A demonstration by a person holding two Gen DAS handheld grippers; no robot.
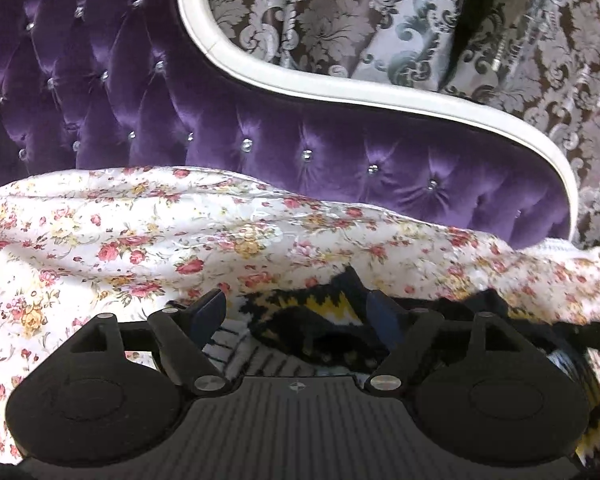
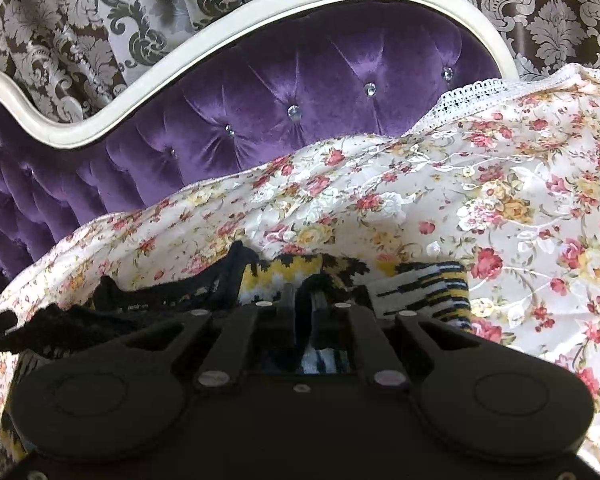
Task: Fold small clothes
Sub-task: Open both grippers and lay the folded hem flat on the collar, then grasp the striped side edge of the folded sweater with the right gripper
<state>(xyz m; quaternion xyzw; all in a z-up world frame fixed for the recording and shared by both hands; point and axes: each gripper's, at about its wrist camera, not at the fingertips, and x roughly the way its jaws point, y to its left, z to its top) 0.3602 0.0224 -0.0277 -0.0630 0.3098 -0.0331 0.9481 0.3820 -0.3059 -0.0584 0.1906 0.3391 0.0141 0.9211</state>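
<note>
left tongs (image 1: 300, 312) spread apart over knit garment (image 1: 324, 320); right tongs (image 2: 302, 300) clenched on it at 6 o'clock, anchoring the fold on floral bedspread (image 2: 460, 200).

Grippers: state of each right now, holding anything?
Left gripper: open, jaws spread either side of the knit garment, not pressing it.
Right gripper: jaws nearly together, shut on the knit garment's patterned fabric.
</note>
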